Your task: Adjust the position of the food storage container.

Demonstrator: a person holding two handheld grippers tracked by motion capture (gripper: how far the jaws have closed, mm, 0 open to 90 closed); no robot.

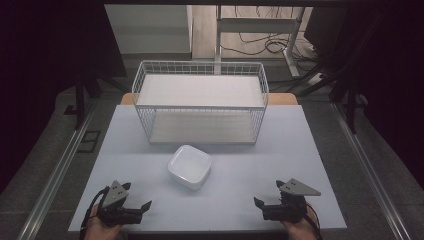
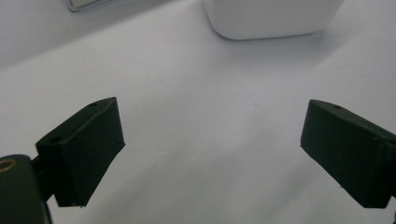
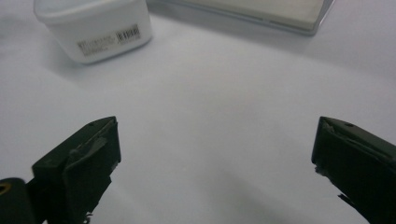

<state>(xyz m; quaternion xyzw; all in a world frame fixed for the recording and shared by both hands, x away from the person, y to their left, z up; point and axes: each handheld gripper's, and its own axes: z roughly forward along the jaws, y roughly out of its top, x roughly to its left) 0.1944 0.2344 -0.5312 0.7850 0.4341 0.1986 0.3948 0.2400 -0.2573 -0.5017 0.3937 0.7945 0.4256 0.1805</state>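
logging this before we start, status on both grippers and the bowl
Left gripper open, right gripper open, both near the table's front edge. White bowl mid-table, untouched. Wire rack behind it; nothing in the way.

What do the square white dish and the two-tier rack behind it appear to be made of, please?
The dish looks like smooth, slightly glossy white plastic or melamine: uniform colour, rounded corners, a printed label on its side. The rack looks like white-coated metal wire, with a thin grid mesh around two flat, matte shelf panels.

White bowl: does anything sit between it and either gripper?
Nothing visible does. Bare table lies between the white bowl and both the left gripper and the right gripper, jaws open.
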